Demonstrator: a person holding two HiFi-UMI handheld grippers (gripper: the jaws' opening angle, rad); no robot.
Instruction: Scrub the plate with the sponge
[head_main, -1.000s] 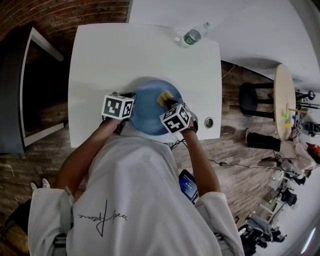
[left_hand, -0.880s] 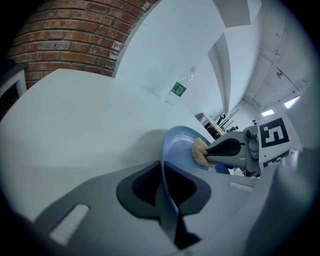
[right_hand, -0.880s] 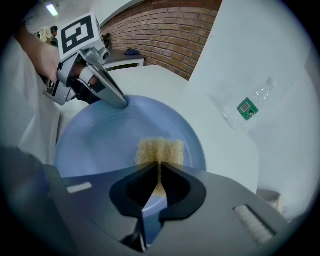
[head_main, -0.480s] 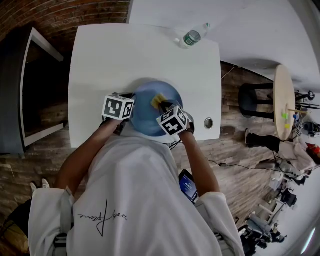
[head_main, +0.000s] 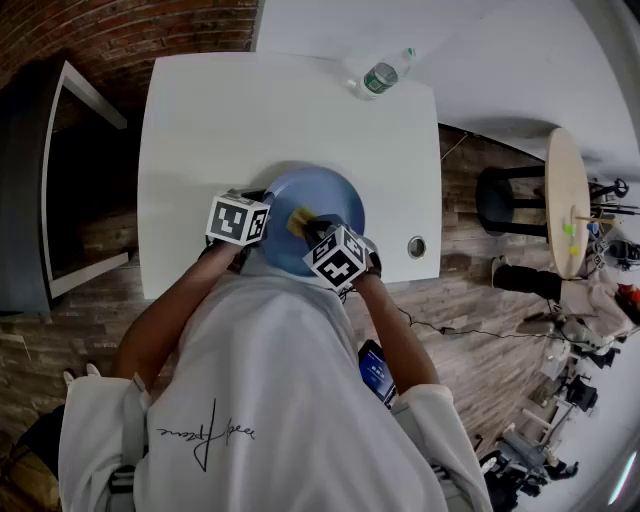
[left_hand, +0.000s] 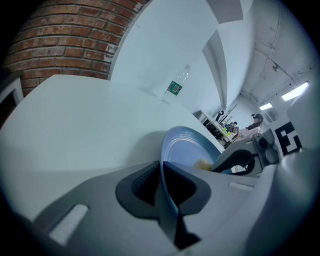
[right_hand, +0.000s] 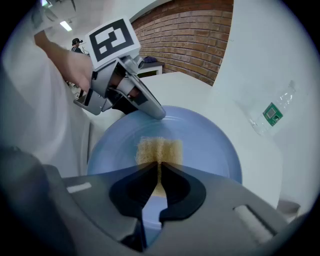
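Looks to be mid-scrub: yellow sponge (right_hand: 159, 149) pressed flat on the blue plate (head_main: 335, 198), a little left of centre and toward the near rim. Next, probably calls for more strokes over the rest of the plate's face. Needs firm downward pressure through the sponge, plus a steady hold at the rim to prevent sliding on the smooth white table (head_main: 250, 110).

At the left, the left gripper (left_hand: 161, 169): nearly closed, pinching the plate's left rim, with one pad on each side of the thin edge. Serves as the anchor for the scrubbing. Impossible to tell whether that rim is lifted off the tabletop or lying flat.

In the middle, the plate itself: close to the table's near edge, right in front of the person.

To the right, the right gripper (right_hand: 159, 167): drawn together on the sponge and pointing steeply down. Squeezes the sponge along its middle, creasing it there and leaving most of it out past the tips and spread on the plate. No sign of anything else between the pads.

Farther right and back, a plastic bottle (head_main: 380, 75): lying on its side near the table's far edge, well apart from the plate. Likely no part in this step.
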